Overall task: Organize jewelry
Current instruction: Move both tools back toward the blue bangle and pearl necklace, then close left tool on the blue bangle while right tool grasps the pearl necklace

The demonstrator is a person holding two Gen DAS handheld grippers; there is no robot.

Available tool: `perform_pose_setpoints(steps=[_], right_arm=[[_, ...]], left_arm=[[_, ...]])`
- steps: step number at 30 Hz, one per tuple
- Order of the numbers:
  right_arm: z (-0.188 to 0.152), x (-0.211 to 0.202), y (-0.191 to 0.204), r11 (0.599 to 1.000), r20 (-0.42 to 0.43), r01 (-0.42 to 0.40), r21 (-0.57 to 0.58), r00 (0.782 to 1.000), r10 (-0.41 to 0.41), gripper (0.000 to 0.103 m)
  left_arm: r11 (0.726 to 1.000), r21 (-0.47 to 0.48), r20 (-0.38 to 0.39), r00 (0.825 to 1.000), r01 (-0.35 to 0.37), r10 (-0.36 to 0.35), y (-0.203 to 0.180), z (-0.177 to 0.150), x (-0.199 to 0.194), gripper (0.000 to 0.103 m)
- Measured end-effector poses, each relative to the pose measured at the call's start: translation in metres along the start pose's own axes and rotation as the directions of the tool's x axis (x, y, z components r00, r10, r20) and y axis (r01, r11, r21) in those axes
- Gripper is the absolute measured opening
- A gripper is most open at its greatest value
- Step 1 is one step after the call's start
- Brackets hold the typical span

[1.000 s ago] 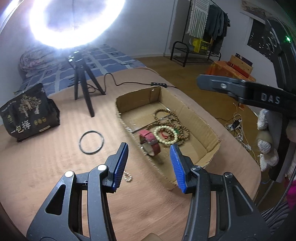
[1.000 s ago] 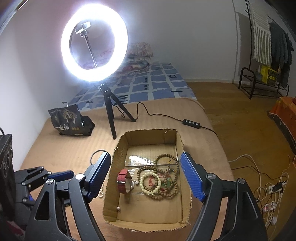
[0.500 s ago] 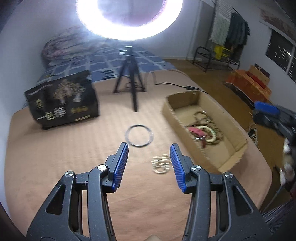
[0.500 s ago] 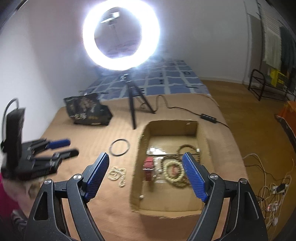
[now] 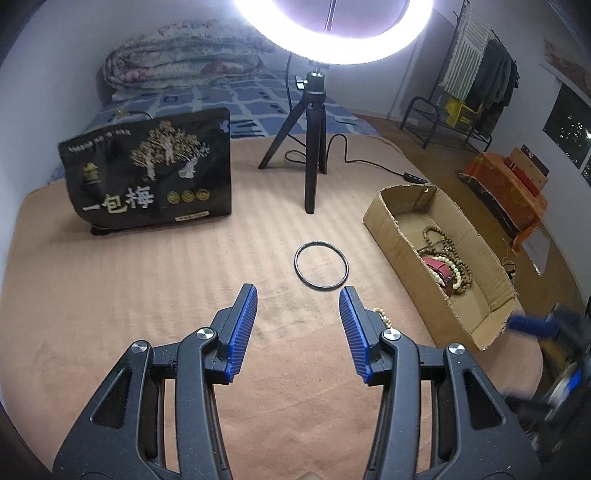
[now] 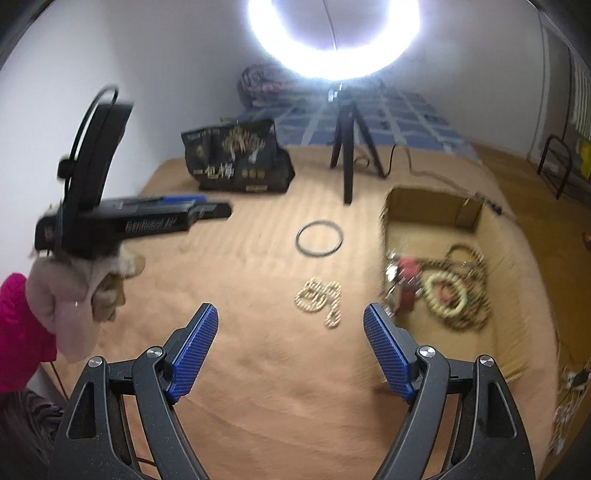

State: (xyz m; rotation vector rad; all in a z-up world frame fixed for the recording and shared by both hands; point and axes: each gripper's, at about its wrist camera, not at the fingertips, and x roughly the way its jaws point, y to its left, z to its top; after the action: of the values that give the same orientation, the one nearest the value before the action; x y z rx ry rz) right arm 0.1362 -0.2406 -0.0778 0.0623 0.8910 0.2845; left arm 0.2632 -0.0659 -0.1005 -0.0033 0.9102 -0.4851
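Cream pearl beads (image 6: pixel 320 300) and a black bangle (image 5: pixel 321 266) are left loose on the tan blanket (image 5: pixel 147 280); other bracelets are already gathered in the cardboard box (image 5: pixel 397 230). Both the left gripper (image 5: pixel 297 308) and right gripper (image 6: pixel 290 326) are held released, empty.

Pearl necklace (image 5: pixel 382 316): mostly hidden behind the left tool's (image 5: pixel 298 328) right finger in the left wrist view.
Right tool (image 5: pixel 532 326): only a blurred blue pad at that view's right edge.
Right wrist view motion-smeared: beads and red watch in the cardboard box (image 6: pixel 424 205) run together.
Ring light (image 5: pixel 332 33): top cut off in both views.
Snack bag (image 6: pixel 236 158): print unreadable in the right wrist view.
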Motion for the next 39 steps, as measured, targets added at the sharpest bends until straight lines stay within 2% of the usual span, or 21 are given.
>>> perform_pose_setpoints(steps=[5, 10, 11, 12, 14, 16, 19, 23, 27, 32, 39], right_arm=[[-0.017, 0.027, 0.018, 0.999, -0.009, 0.044, 0.02, 0.999, -0.044, 0.081], [-0.03, 0.055, 0.021, 0.993, -0.029, 0.087, 0.077, 0.996, -0.085, 0.081], [-0.031, 0.058, 0.02, 0.992, -0.029, 0.097, 0.084, 0.995, -0.095, 0.081], [-0.031, 0.061, 0.02, 0.99, -0.027, 0.108, 0.091, 0.994, -0.106, 0.081], [-0.032, 0.066, 0.017, 0.985, -0.022, 0.131, 0.11, 0.991, -0.13, 0.081], [-0.033, 0.071, 0.014, 0.98, -0.021, 0.146, 0.136, 0.989, -0.145, 0.081], [-0.034, 0.077, 0.013, 0.974, -0.02, 0.176, 0.146, 0.984, -0.175, 0.081], [-0.034, 0.082, 0.016, 0.965, -0.016, 0.228, 0.131, 0.973, -0.228, 0.081], [-0.033, 0.088, 0.015, 0.958, -0.014, 0.255, 0.128, 0.967, -0.255, 0.081], [-0.03, 0.093, 0.013, 0.954, -0.012, 0.258, 0.152, 0.966, -0.259, 0.081], [-0.031, 0.096, 0.015, 0.948, -0.003, 0.279, 0.155, 0.96, -0.282, 0.081]], left_arm=[[0.999, 0.003, -0.043, 0.998, 0.047, -0.047, 0.005, 0.003, 0.026, 0.048], [0.994, 0.053, -0.068, 0.994, 0.091, -0.087, 0.004, 0.001, 0.044, 0.048], [0.993, 0.065, -0.076, 0.993, 0.099, -0.094, 0.003, 0.0, 0.049, 0.052], [0.991, 0.077, -0.085, 0.991, 0.107, -0.1, 0.002, 0.0, 0.054, 0.065], [0.987, 0.092, -0.084, 0.989, 0.133, -0.125, -0.001, -0.001, 0.06, 0.072], [0.981, 0.116, -0.089, 0.985, 0.155, -0.145, -0.006, -0.001, 0.067, 0.072], [0.974, 0.166, -0.108, 0.985, 0.153, -0.136, -0.015, -0.001, 0.085, 0.076], [0.971, 0.167, -0.128, 0.98, 0.17, -0.149, -0.018, 0.001, 0.107, 0.076], [0.969, 0.188, -0.138, 0.981, 0.161, -0.136, -0.024, 0.003, 0.126, 0.076], [0.961, 0.256, -0.141, 0.988, 0.1, -0.066, -0.032, 0.003, 0.146, 0.076], [0.956, 0.289, -0.133, 0.991, 0.055, -0.016, -0.04, 0.004, 0.162, 0.078]])
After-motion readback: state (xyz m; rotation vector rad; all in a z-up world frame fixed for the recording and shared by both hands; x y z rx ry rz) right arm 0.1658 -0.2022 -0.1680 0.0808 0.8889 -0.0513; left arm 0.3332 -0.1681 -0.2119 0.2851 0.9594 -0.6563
